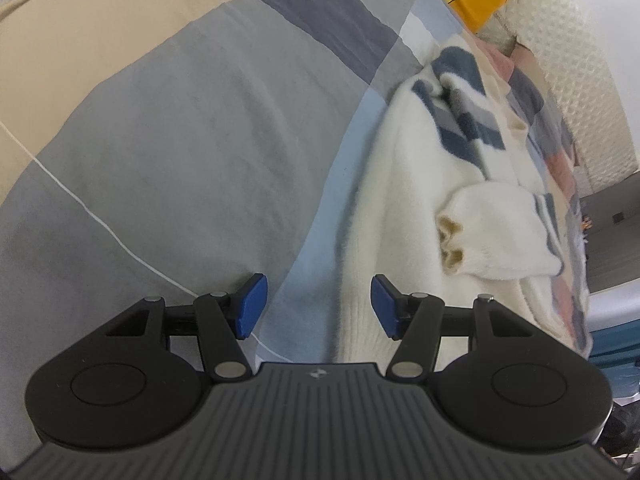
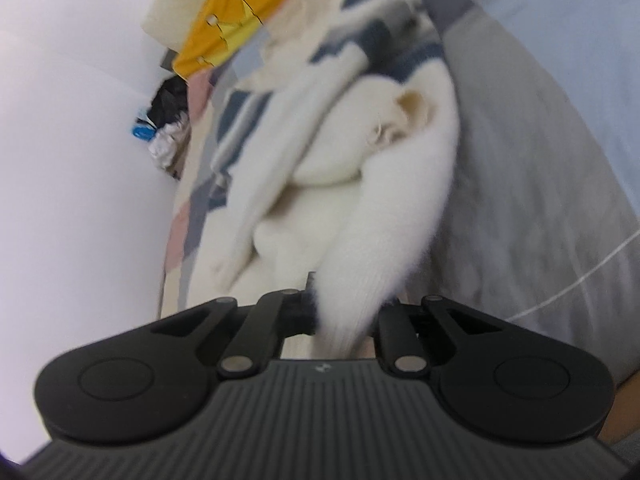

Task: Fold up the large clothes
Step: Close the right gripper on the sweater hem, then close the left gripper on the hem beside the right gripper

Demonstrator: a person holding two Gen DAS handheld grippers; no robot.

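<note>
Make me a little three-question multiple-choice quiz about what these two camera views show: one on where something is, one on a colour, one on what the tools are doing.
1. Where does the sweater lie?
A. On a patchwork bed cover
B. On a wooden floor
C. In a basket

2. What colour are the sweater's stripes?
A. Red and green
B. Dark blue and grey
C. Purple

3. What is the state of the two tools?
A. Both open and holding nothing
B. Left shut on cloth, right open
C. Left open and holding nothing, right gripping cloth

Answers:
1. A: the sweater is spread over the bed cover of grey, blue and pink blocks.
2. B: the bands near its top are dark blue and grey on white.
3. C: the left tool shows its blue pads apart with nothing between them, while white knit runs into the right tool.
</note>
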